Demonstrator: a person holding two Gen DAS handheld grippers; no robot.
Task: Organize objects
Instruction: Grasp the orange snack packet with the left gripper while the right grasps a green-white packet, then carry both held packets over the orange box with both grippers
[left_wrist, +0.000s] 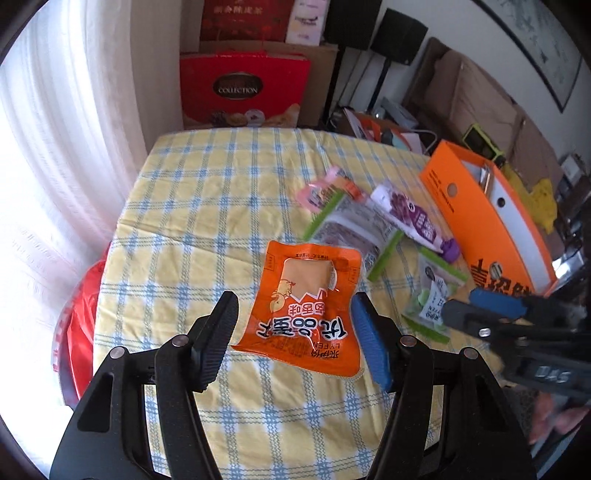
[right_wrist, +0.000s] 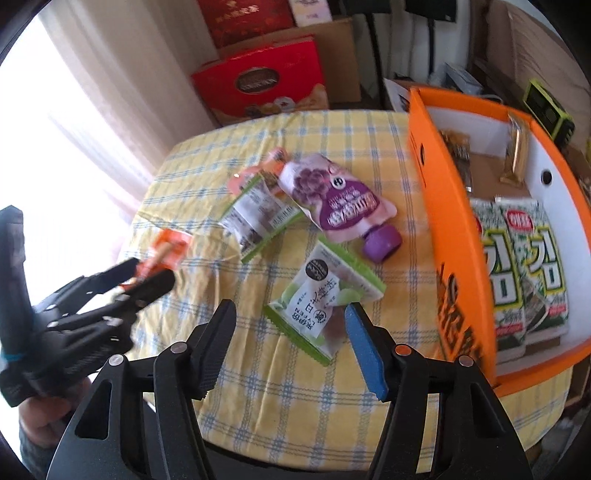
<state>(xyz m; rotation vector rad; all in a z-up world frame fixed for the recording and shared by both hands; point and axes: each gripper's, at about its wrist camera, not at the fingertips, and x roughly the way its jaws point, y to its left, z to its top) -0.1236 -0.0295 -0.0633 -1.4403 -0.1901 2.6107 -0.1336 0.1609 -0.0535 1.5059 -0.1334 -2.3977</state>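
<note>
While the left gripper (left_wrist: 295, 317) has its jaws clamped on the orange snack packet (left_wrist: 306, 295) (its side edges caught between the black and blue pads, over the yellow-checked surface (left_wrist: 207, 206)), the right gripper (right_wrist: 290, 314) hangs with jaws apart around a green-edged packet (right_wrist: 321, 295) lying flat on the cloth, neither pad pressing it. Beyond lie a purple spout pouch (right_wrist: 336, 199) and a larger green-trimmed pack (right_wrist: 258, 218). At the right, the orange box (right_wrist: 443, 221) holds seaweed packs (right_wrist: 517, 277).
</note>
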